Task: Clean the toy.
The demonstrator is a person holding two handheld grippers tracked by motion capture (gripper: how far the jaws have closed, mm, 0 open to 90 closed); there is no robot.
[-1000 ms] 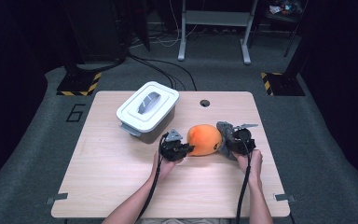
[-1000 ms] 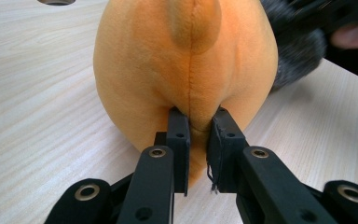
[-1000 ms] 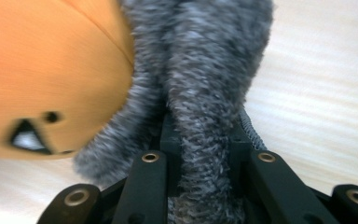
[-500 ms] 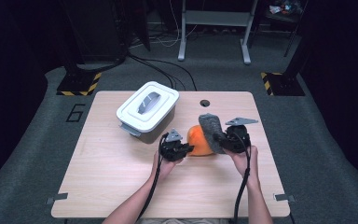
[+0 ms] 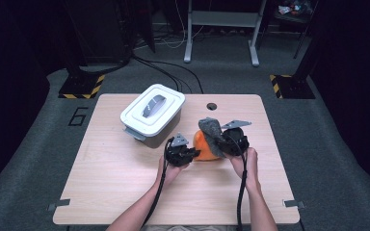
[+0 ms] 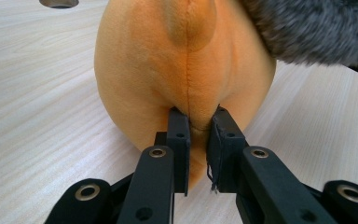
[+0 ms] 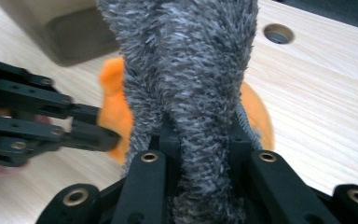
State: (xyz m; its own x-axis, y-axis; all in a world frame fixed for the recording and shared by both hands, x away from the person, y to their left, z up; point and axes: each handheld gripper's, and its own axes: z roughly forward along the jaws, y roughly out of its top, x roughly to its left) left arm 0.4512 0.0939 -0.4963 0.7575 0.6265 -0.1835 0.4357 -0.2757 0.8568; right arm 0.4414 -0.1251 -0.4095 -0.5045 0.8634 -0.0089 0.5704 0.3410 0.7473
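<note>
An orange plush ball (image 5: 202, 148) lies on the wooden table (image 5: 125, 192), right of centre. My left gripper (image 5: 193, 153) is shut on a fold of its fabric along the seam (image 6: 198, 126), at the plush ball's (image 6: 182, 60) near side. My right gripper (image 5: 225, 142) is shut on a grey fuzzy cloth piece (image 5: 211, 131), held raised and tilted over the ball's right side. In the right gripper view the grey fuzzy piece (image 7: 191, 70) rises between the jaws (image 7: 198, 137), with the orange plush (image 7: 114, 107) and the left gripper (image 7: 107, 134) behind it.
A white lidded container (image 5: 151, 115) with a grey handle stands at the back left of the plush. A round cable hole (image 5: 211, 106) sits near the table's far edge. Both forearms come in from the near edge.
My right gripper has risen and swung left with the grey fuzzy piece, peeling it up over the orange plush. The left gripper has kept its pinch in place.
</note>
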